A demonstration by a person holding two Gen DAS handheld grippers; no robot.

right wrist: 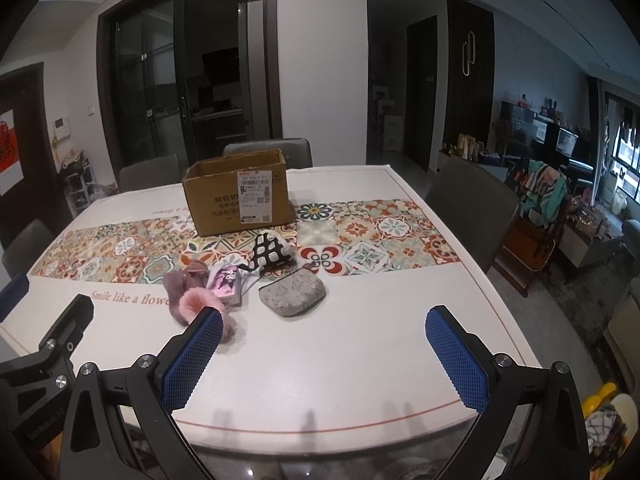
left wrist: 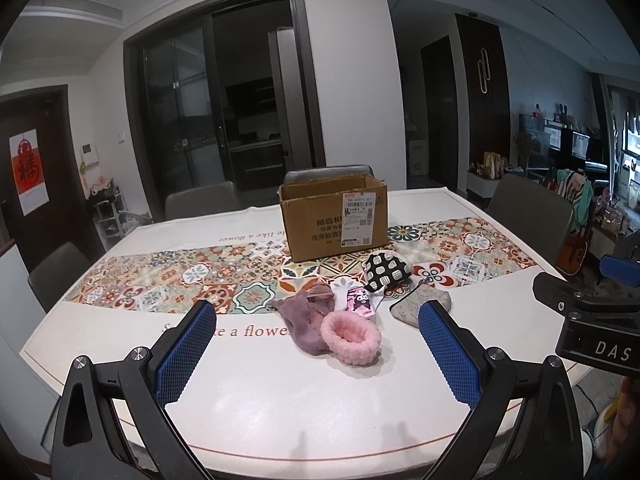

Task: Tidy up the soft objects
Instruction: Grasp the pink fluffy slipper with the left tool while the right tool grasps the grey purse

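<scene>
A small heap of soft things lies at the centre of the frame on the white table: a fluffy pink scrunchie resting against a mauve fuzzy sock, a packaged cartoon-print pair of socks, a black-and-white patterned pouch and a grey leaf-print pouch. Behind them stands an open cardboard box. The left gripper and right gripper both hang above the table with blue pads spread wide, holding and touching nothing.
</scene>
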